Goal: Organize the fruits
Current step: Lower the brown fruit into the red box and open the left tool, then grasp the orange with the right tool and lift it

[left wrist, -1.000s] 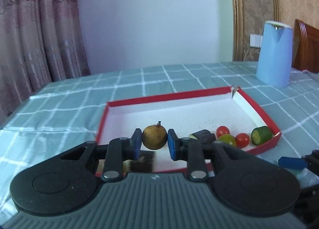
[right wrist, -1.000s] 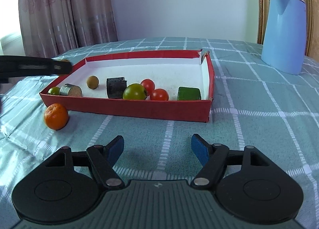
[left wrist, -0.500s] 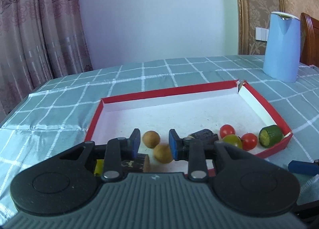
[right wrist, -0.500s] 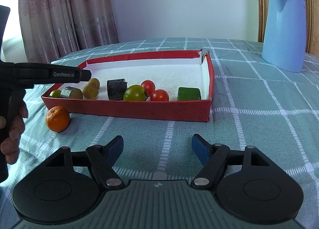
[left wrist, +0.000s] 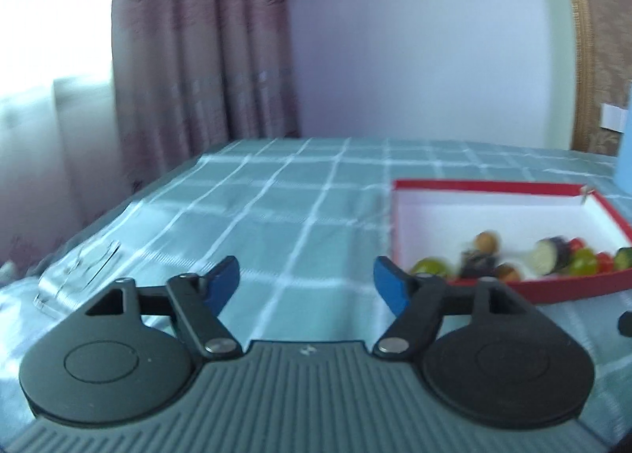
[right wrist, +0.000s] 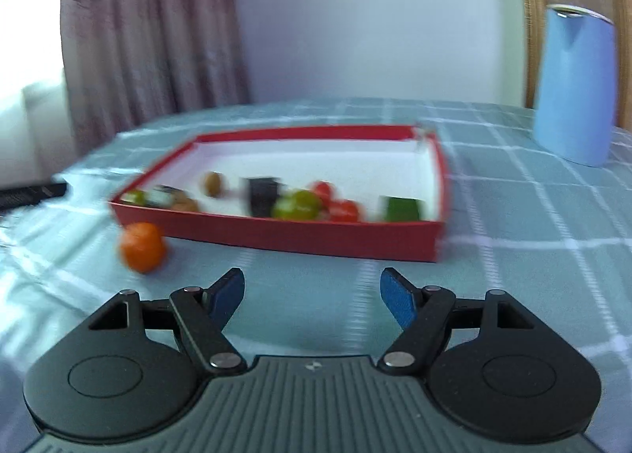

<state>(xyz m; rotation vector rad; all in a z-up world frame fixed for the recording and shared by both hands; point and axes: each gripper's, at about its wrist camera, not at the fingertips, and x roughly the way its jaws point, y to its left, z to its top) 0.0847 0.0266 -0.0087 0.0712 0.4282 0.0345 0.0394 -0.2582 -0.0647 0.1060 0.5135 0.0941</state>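
left hand-held gripper [left wrist: 307,283] spread wide, nothing between its blue pads, over the checked bench [left wrist: 276,192]. right hand-held gripper [right wrist: 312,295] also wide apart and empty. red tray [right wrist: 300,237] sits at 12 o'clock in the right view, at 2 o'clock in the left view. inside it, blurred: green tomato [right wrist: 297,205], red cherry tomatoes [right wrist: 345,211], cucumber piece [right wrist: 403,208], dark chunk [right wrist: 262,192], brown longan [right wrist: 214,182]. orange [right wrist: 143,247] lies on the bench just outside the tray's near-left corner, at 10 o'clock. blue jug [right wrist: 574,83] at 2 o'clock.
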